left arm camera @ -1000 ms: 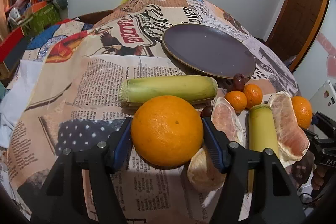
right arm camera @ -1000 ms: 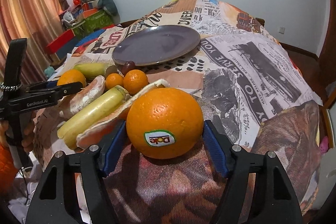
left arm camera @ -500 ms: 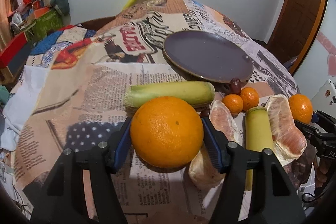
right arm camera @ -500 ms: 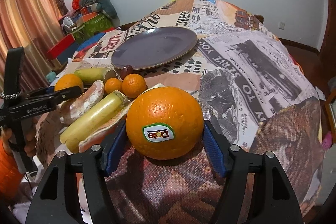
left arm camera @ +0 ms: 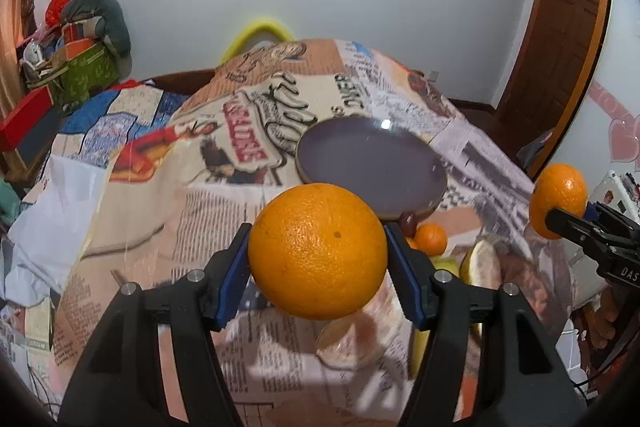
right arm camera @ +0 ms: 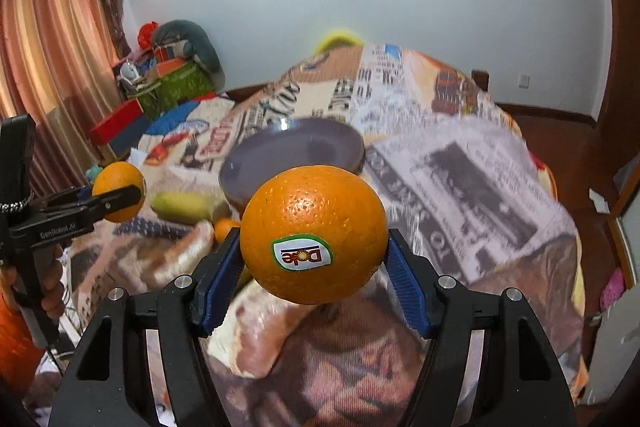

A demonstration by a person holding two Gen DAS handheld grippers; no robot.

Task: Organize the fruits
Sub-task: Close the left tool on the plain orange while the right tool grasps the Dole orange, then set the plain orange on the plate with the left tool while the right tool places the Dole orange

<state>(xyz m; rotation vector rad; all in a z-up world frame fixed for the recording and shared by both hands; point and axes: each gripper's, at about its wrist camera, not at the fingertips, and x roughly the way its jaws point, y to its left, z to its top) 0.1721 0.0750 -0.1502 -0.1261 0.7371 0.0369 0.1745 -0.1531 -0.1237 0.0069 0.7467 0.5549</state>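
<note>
My left gripper (left arm camera: 318, 267) is shut on a plain orange (left arm camera: 318, 251), held in the air above the table. My right gripper (right arm camera: 314, 267) is shut on an orange with a sticker (right arm camera: 314, 239), also off the table. Each held orange shows in the other view: the right one (left arm camera: 558, 195) at the far right, the left one (right arm camera: 118, 185) at the left. Ahead of both lies a dark purple plate (left arm camera: 372, 163), bare. Below the oranges lie pomelo pieces (right arm camera: 260, 323), a small mandarin (left arm camera: 430, 237) and a green corn cob (right arm camera: 182, 205), partly hidden.
A newspaper-print cloth (left arm camera: 168, 211) covers the round table. A dark small fruit (left arm camera: 408, 221) sits at the plate's near rim. A yellow chair back (left arm camera: 258, 29) rises behind the table. Bags and boxes (left arm camera: 76, 59) pile up at the left wall; a wooden door (left arm camera: 560, 39) stands at the right.
Both grippers have lifted their oranges up off the table. The plate and the fruit pile now sit lower and farther, and the corn cob is hidden behind the left orange.
</note>
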